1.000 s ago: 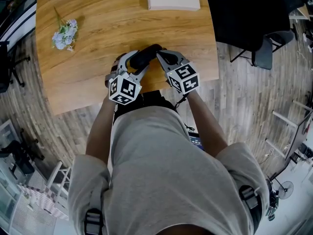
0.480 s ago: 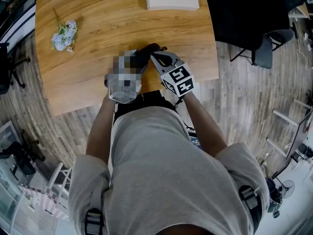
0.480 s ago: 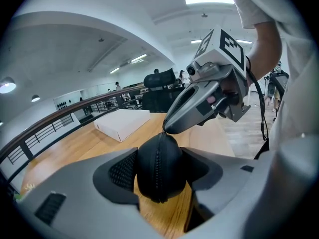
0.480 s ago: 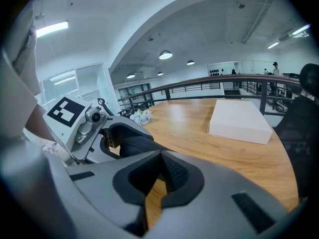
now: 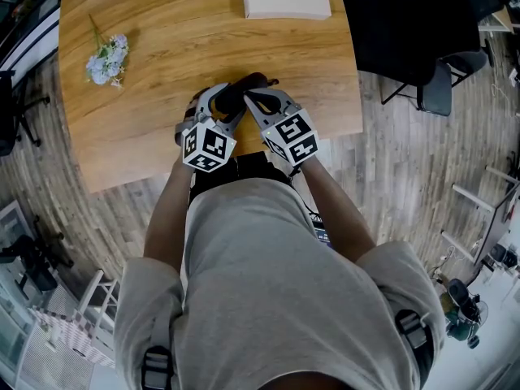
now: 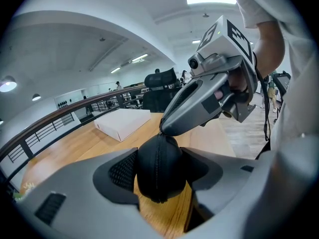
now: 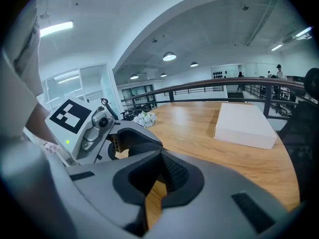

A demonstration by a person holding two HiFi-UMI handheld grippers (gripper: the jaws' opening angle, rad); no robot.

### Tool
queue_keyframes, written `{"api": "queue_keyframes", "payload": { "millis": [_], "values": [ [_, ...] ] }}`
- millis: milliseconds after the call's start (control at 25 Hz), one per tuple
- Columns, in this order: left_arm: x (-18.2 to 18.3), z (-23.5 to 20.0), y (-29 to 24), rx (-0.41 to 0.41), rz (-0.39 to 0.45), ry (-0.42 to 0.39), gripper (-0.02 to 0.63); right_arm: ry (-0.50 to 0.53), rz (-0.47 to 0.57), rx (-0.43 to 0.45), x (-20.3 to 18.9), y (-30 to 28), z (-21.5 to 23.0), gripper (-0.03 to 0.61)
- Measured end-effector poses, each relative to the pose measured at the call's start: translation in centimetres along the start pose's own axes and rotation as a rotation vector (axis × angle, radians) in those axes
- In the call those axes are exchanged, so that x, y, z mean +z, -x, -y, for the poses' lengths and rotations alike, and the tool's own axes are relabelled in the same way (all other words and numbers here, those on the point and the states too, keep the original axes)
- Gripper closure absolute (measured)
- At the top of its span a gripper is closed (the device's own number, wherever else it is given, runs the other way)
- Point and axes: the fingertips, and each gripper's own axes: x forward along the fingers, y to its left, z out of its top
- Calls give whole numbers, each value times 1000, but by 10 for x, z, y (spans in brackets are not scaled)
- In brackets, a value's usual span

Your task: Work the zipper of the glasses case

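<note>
Glasses case [image 6: 168, 156] — black, its zipper [image 6: 157, 168] running down the middle — is clamped between the left claw's [image 6: 159, 178] wide-spread jaws, over the wooden table [image 6: 89, 146]. The right claw [image 7: 159, 154] has its jaws pressed together, tips touching the zipper line at the case's far end — whether they pinch a pull cannot be made out.

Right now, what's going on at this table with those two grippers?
A person at a wooden table is working a black glasses case with a gripper in each hand. The left gripper clamps the case across its sides. The right gripper is shut, its tips at the far end of the zipper. The pull itself can't be made out.
</note>
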Motion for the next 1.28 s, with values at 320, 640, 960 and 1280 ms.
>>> {"api": "queue_keyframes", "payload": {
  "millis": [320,640,960,1280],
  "values": [
    [3,-2,0,5,10,-5,339,17,10,12,5,1,-4,554],
    [13,-6,6,14,61,7,339,-63,73,78,18,6,-13,554],
    [24,-11,15,35,157,46,337,-202,152,165,31,21,-13,554],
    [29,-10,19,34,184,34,334,-279,180,184,29,27,-5,554]
  ]
}}
